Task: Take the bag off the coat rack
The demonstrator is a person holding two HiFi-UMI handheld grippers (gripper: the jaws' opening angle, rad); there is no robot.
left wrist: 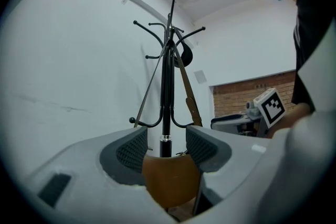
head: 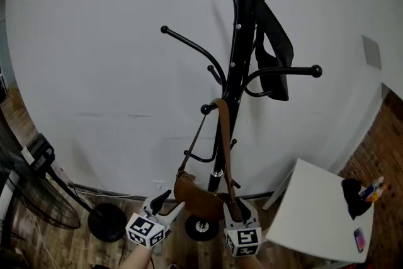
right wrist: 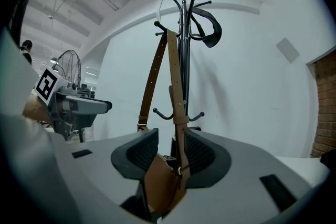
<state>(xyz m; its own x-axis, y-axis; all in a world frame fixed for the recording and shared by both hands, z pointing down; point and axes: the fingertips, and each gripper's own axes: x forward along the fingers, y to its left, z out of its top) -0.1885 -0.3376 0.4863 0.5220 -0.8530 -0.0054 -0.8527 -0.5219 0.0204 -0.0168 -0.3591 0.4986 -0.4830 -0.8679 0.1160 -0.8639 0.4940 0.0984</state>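
A brown bag (head: 196, 197) hangs by its long strap (head: 223, 142) from a low hook (head: 206, 109) of the black coat rack (head: 236, 72). My left gripper (head: 169, 198) is at the bag's left end. In the left gripper view its jaws (left wrist: 167, 147) stand wide with the bag (left wrist: 169, 178) between them, the rack's pole (left wrist: 166, 92) straight ahead. My right gripper (head: 242, 205) is at the bag's right end. In the right gripper view it (right wrist: 170, 149) is open around the bag's edge (right wrist: 160, 181) and strap (right wrist: 176, 76).
A black item (head: 274, 53) hangs on the rack's upper hooks. A white table (head: 315, 211) with small objects stands at the right, by a brick wall. A fan (head: 38, 192) and its round base (head: 107, 222) are at the left. The rack's foot (head: 201, 228) rests on wooden floor.
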